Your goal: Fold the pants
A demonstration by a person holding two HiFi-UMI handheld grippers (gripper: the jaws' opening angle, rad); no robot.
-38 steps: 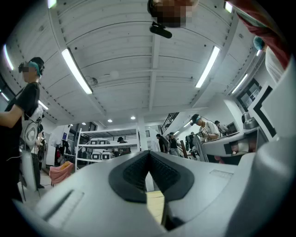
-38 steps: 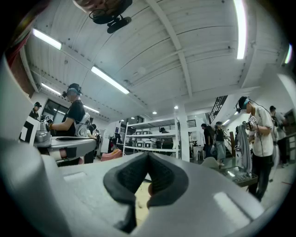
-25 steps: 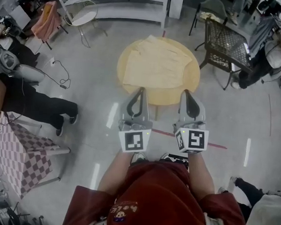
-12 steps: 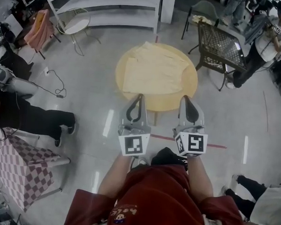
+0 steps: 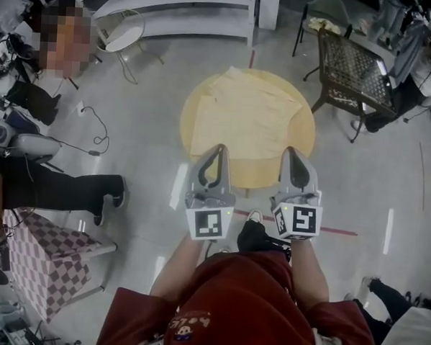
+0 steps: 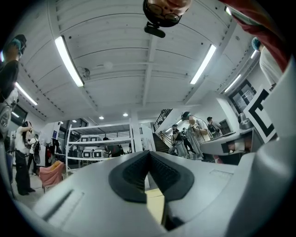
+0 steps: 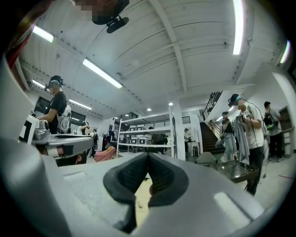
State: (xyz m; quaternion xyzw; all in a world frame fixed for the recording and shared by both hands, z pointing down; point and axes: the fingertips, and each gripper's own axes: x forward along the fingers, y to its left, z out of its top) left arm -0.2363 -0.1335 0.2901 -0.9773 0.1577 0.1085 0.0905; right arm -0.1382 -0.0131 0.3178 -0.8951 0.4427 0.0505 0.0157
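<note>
Pale yellow pants (image 5: pixel 246 118) lie spread flat on a round wooden table (image 5: pixel 303 147) in the head view. My left gripper (image 5: pixel 220 147) hangs over the table's near edge, just short of the pants' near hem, jaws shut and empty. My right gripper (image 5: pixel 291 150) is level with it, to the right, also shut with nothing held. In the left gripper view the left gripper (image 6: pixel 148 154) shows its black pads closed tip to tip, with a strip of table below. The right gripper view shows the right gripper (image 7: pixel 148 155) the same way.
A dark metal table (image 5: pixel 354 67) and a chair (image 5: pixel 326 9) stand at the back right. White shelving (image 5: pixel 181 8) runs along the back. A seated person's legs (image 5: pixel 63 185) and a checked table (image 5: pixel 41 260) are at the left. A person (image 5: pixel 423 60) stands at the far right.
Both grippers have moved forward together toward the table, and their tips now reach over its near edge. The jaws stay shut.
</note>
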